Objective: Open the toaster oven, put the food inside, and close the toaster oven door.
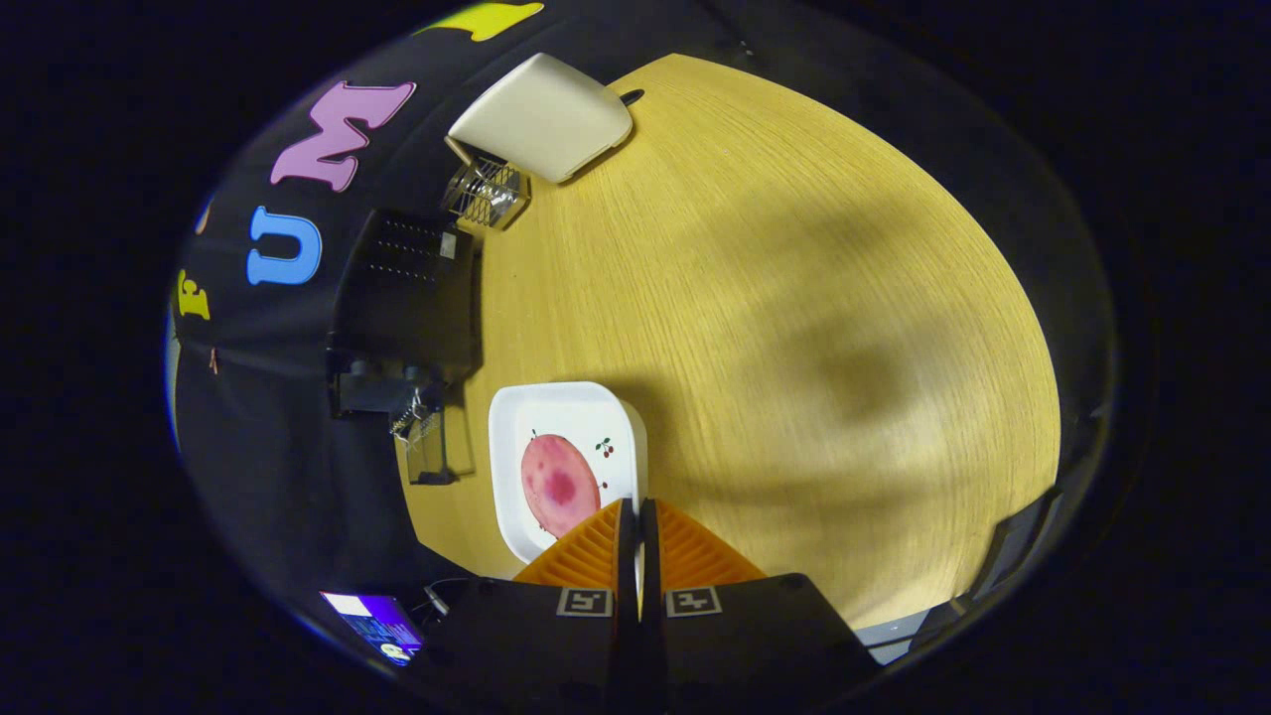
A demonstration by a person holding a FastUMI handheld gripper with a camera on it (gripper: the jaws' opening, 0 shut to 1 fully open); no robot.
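I look down from high above a wooden table point(794, 298). A white square plate point(606, 412) lies there with a round pink slice of food point(559, 484) on it. Beside the plate, against the booth wall, stands the black toaster oven point(407, 298); its glass door point(432, 449) seems folded out toward the plate. My gripper point(636, 508) is shut with nothing between its fingers. The fingertips hang over the plate's near edge, just beside the food, and well above both.
A wire rack point(487, 191) and a cream-white board point(543, 116) sit beyond the oven at the table's far end. A lit screen point(377, 624) shows below the table edge near the fingers. Broad bare tabletop stretches away from the plate.
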